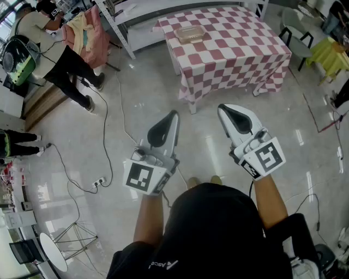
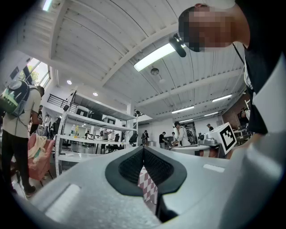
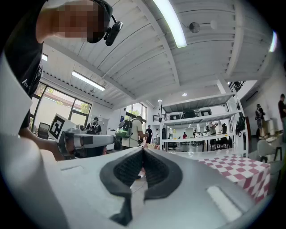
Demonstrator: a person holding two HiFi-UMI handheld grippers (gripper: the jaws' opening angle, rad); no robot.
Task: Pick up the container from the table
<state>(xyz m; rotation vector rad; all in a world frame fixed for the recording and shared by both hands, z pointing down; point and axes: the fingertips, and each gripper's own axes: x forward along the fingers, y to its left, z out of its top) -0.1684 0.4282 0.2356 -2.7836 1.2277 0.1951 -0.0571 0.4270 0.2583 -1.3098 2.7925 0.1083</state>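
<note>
A clear shallow container (image 1: 190, 34) sits on a table with a red-and-white checked cloth (image 1: 240, 52) at the far middle of the head view. Both grippers are held over the shiny floor, well short of the table. My left gripper (image 1: 173, 114) is shut and empty, with its jaws together. My right gripper (image 1: 221, 109) is also shut with nothing in it. In the left gripper view the left gripper (image 2: 143, 150) shows a strip of the checked cloth (image 2: 148, 188) behind its jaws. In the right gripper view the right gripper (image 3: 143, 151) is level, with the checked table (image 3: 241, 170) at the right.
A person with a backpack (image 1: 52, 52) stands at the far left beside a clothes rack (image 1: 87, 27). Cables and a power strip (image 1: 98, 182) lie on the floor at the left. White shelving (image 1: 142, 16) stands behind the table, green chairs (image 1: 297, 38) to its right.
</note>
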